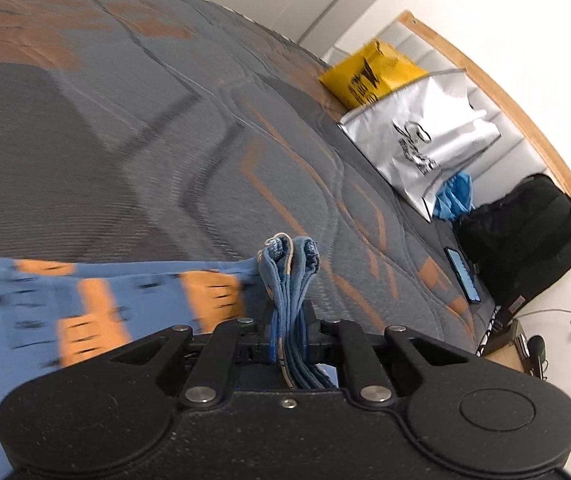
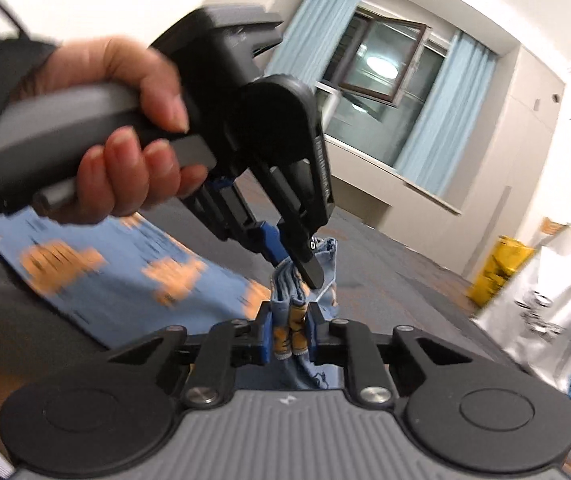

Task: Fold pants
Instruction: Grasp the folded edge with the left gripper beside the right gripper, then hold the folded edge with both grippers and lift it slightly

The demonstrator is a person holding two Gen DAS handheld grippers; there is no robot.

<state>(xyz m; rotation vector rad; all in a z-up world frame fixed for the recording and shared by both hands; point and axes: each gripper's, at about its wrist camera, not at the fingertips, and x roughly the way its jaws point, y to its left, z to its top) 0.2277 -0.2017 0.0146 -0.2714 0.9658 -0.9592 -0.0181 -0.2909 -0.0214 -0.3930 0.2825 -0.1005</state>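
Observation:
The pants (image 1: 105, 308) are light blue with orange patches and lie blurred across the grey quilted bed (image 1: 165, 140). My left gripper (image 1: 289, 312) is shut on a bunched stack of their hems, which sticks up between the pads. In the right wrist view the pants (image 2: 125, 264) stretch away to the left. My right gripper (image 2: 289, 332) is shut on a folded edge with an orange print. Just above it, a person's hand (image 2: 125, 120) holds the left gripper (image 2: 293, 268), which pinches the same bundle of cloth.
A yellow bag (image 1: 369, 76), a silver bag (image 1: 417, 144), a crumpled blue cloth (image 1: 455, 196), a black backpack (image 1: 525, 232) and a phone (image 1: 463, 276) line the bed's right side by the headboard. A window with blue curtains (image 2: 381, 68) is behind.

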